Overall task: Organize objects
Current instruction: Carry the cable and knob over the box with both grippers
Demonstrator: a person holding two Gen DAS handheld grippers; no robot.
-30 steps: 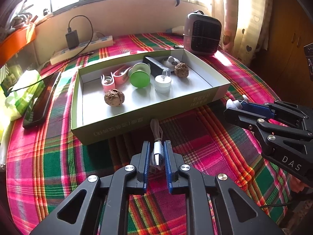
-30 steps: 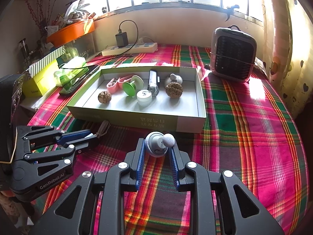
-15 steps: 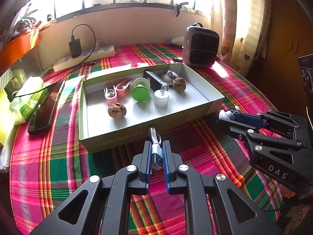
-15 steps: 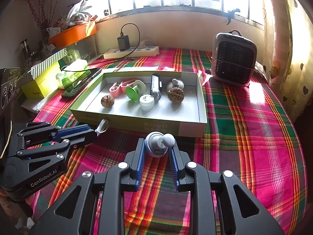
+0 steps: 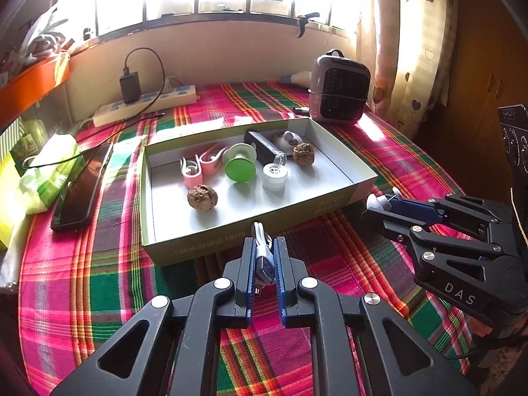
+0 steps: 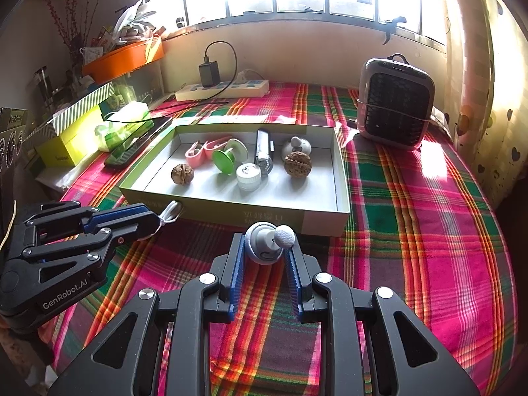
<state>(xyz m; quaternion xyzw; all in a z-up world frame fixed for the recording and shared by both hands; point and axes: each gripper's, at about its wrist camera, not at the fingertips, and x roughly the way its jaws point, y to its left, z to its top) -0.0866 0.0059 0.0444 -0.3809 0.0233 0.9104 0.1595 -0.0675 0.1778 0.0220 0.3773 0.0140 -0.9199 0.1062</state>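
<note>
My left gripper (image 5: 263, 247) is shut on a short white USB cable (image 5: 262, 257), held off the plaid cloth just before the front wall of the shallow green box (image 5: 231, 244). The cable's white loop (image 6: 170, 213) sticks out of that gripper (image 6: 155, 219) in the right wrist view. My right gripper (image 6: 265, 249) is shut on a small grey and white earbud (image 6: 267, 244), near the box's front right corner; the same earbud (image 5: 376, 202) shows in the left wrist view. Inside the box lie two walnuts (image 5: 202, 198) (image 5: 303, 153), pink clips (image 5: 191, 172), a green spool (image 5: 240, 168), a white cap (image 5: 274, 175) and a black lighter (image 5: 264, 147).
A small heater (image 5: 340, 94) stands behind the box on the right. A power strip with a charger (image 5: 145, 104) lies at the back wall. A phone (image 5: 84, 186) and a tissue pack (image 5: 46, 168) lie left of the box. Curtain and cabinet on the right.
The left gripper's jaws closed on the cable's plug and lifted it off the cloth, pulling back a little from the box. The right gripper kept still with the earbud.
</note>
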